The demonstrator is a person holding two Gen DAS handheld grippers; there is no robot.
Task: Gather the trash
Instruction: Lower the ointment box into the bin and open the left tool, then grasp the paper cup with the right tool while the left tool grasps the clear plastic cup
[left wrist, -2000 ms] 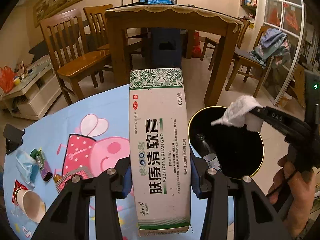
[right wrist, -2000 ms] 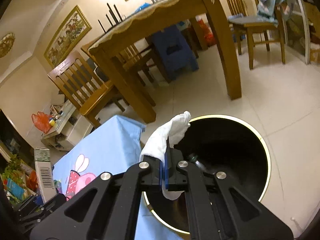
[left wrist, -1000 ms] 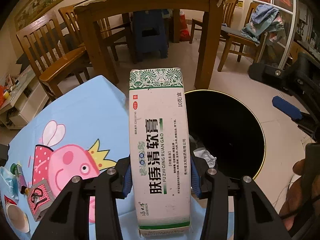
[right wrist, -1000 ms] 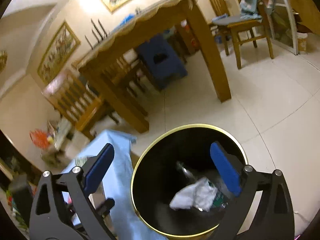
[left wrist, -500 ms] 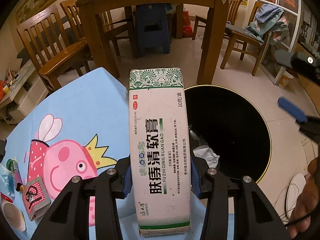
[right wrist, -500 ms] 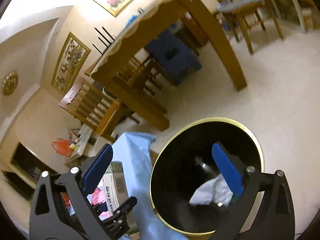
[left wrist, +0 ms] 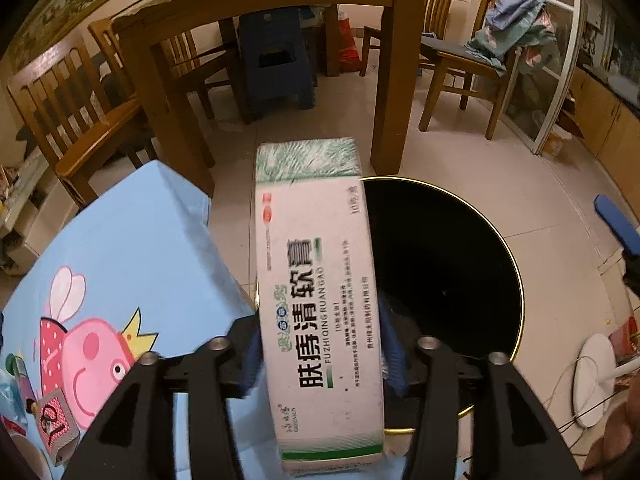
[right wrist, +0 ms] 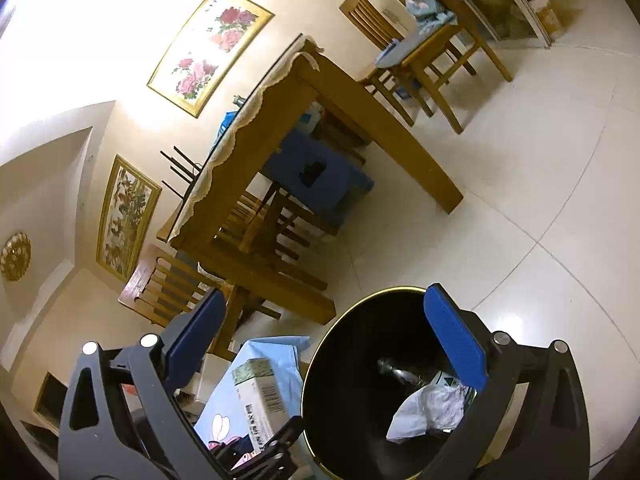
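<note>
My left gripper (left wrist: 320, 344) is shut on a long white and green ointment box (left wrist: 316, 280), held over the near left rim of the black round bin (left wrist: 516, 280). The box (right wrist: 260, 396) also shows in the right wrist view, beside the bin (right wrist: 320, 368). My right gripper (right wrist: 336, 344) is open and empty, above the bin. Inside the bin lie a crumpled white tissue (right wrist: 428, 408) and a bottle (right wrist: 396, 372). One blue pad of the right gripper (left wrist: 616, 224) shows at the right edge of the left wrist view.
A blue cartoon-pig tablecloth (left wrist: 120, 272) covers the low table left of the bin, with small trash (left wrist: 52, 428) at its near left. A wooden dining table (left wrist: 272, 8), chairs (left wrist: 72, 128) and a blue stool (left wrist: 276, 68) stand behind. A white fan base (left wrist: 596, 380) sits right of the bin.
My right gripper opened and dropped the white tissue into the bin, then pulled back and tilted. My left gripper carried the box closer over the bin's rim.
</note>
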